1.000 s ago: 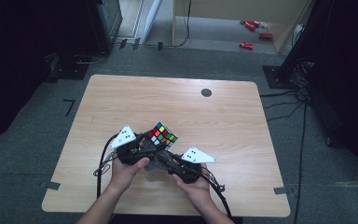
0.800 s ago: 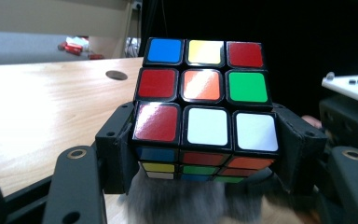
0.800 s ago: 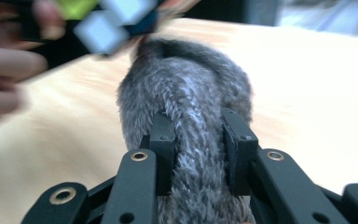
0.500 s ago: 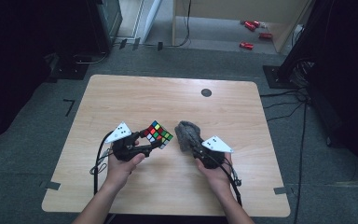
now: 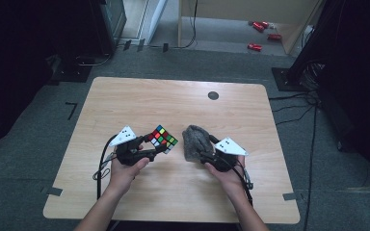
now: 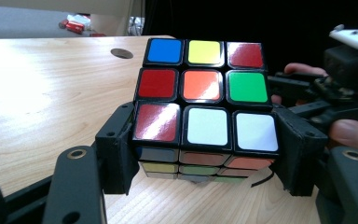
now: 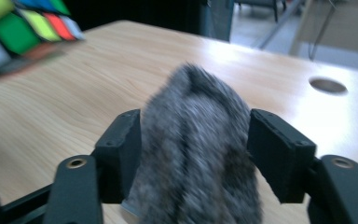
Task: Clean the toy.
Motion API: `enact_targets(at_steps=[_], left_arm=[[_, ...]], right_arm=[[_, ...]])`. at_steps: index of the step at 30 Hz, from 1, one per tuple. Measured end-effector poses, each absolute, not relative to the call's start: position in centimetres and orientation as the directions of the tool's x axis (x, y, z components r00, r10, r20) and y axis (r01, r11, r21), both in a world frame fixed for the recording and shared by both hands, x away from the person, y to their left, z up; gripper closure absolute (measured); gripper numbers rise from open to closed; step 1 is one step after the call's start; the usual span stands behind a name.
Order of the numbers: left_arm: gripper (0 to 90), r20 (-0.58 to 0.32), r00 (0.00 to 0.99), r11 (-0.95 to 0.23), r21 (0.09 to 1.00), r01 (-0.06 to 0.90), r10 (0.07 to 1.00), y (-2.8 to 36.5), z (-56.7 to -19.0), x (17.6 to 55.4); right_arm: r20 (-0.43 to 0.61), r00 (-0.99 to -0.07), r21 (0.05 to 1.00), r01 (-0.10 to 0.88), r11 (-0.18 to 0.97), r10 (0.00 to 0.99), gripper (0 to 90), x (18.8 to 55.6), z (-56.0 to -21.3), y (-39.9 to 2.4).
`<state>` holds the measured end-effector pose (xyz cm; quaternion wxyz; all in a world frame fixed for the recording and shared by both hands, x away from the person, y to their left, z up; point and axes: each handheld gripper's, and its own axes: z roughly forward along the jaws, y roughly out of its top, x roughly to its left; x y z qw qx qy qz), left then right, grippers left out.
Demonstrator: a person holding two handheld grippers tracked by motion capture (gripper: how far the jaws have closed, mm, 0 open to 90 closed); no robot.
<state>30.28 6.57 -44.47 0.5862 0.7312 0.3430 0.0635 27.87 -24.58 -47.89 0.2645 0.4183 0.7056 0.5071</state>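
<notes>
Two tools are working over a pale wood-grain bench (image 5: 139,103) with rounded corners, each carried in one of the person's hands. The left tool (image 5: 161,144) is pinching a scrambled multicoloured puzzle cube with black edges (image 5: 163,138), its black jaws pressing both side faces, as the left gripper view is showing; the cube is sitting tilted, above the near-left part of the bench, and whether it is touching the wood I cannot tell. The face toward that camera is showing blue, yellow and red squares on top, red, orange and green across the middle, red and two whites below.

The right tool (image 5: 195,150) is holding a grey furry, lumpy soft object (image 5: 195,141) between its jaws. Those jaws have just been opening; in the right gripper view the left jaw is lying against the fur while the right one is standing just beside it, so whether the pads are pressing I cannot tell. The furry object is sitting near the bench's middle front, just right of the cube and apart from it.

A dark round grommet hole (image 5: 213,95) is sitting near the far edge. Black cables are trailing from both tools toward the near edge. The bench is standing on grey carpet (image 5: 53,120); tape patches are marking the floor at the near corners. Dark equipment is flanking both sides, and several small red items (image 5: 260,29) are lying on the floor beyond, beside a light wooden panel.
</notes>
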Motion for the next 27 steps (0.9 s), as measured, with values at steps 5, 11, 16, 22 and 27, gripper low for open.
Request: enact_targets(at_steps=[5,11,16,22,27], left_arm=[[34.9,-0.285,0.76,-0.107,0.901,0.421,0.585,6.2,-44.4,30.2],[34.9,-0.295,0.769,-0.116,0.896,0.429,0.568,5.6,-44.4,30.0],[34.9,-0.29,0.777,-0.126,0.896,0.425,0.559,4.8,-44.4,29.6],[34.9,-0.298,0.787,-0.139,0.89,0.433,0.54,3.8,-44.4,29.2],[34.8,-0.303,0.785,-0.137,0.888,0.438,0.54,3.5,-44.5,29.0]], right_arm=[[-0.005,-0.589,0.964,0.213,0.161,0.808,29.1,26.9,-47.1,-23.2],[-0.058,-0.693,0.977,0.11,0.185,0.718,26.1,25.7,-46.7,-21.1],[-0.106,-0.729,0.966,0.086,0.245,0.676,21.8,25.2,-47.2,-19.3],[-0.177,-0.698,0.957,0.041,0.286,0.694,20.5,24.7,-47.7,-18.1],[-0.22,-0.659,0.955,0.005,0.297,0.719,25.7,24.4,-47.8,-17.8]])
